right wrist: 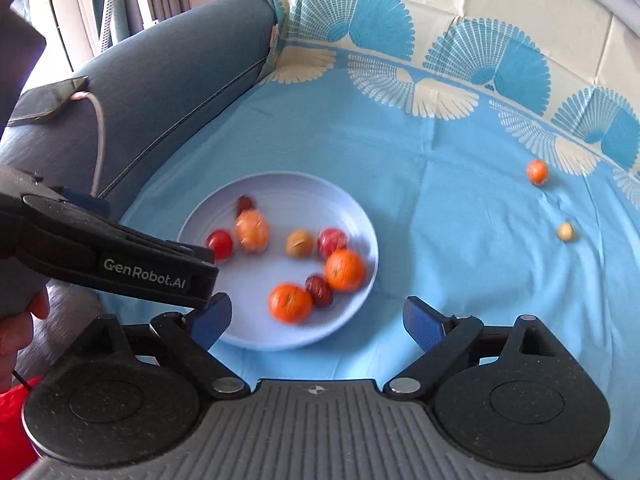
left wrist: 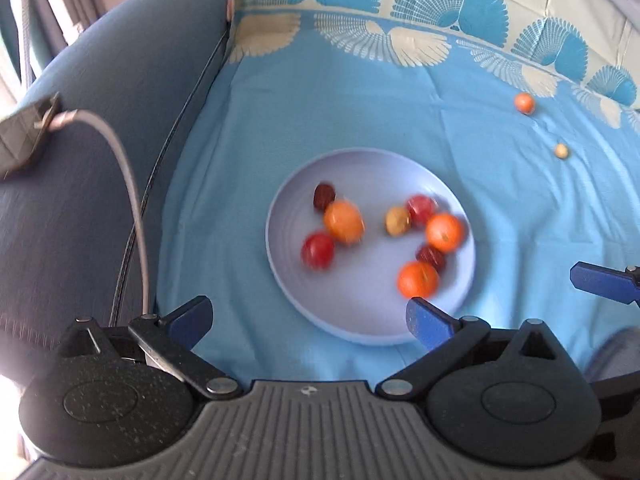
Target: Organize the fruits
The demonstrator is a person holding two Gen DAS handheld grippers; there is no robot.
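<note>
From the left wrist view, the left gripper (left wrist: 308, 316) hangs with its blue-tipped jaws spread wide and empty over the near edge of a round, pale lavender plastic plate (left wrist: 296, 320). The plate lies on a light blue cloth with white and blue fan patterns (left wrist: 360, 112) and carries eight small fruits, blurred: three orange, two red, two dark red and one tan. A small orange fruit (left wrist: 524, 103) and a small tan fruit (left wrist: 561, 151) lie apart on the cloth, far right. A grey-blue sofa arm (left wrist: 120, 100) borders the cloth at left.

From the right wrist view, the right gripper (right wrist: 318, 320) also has its jaws released, empty, above the plate's (right wrist: 352, 216) near rim. The loose orange fruit (right wrist: 537, 171) and tan fruit (right wrist: 566, 231) sit well right of the plate.
</note>
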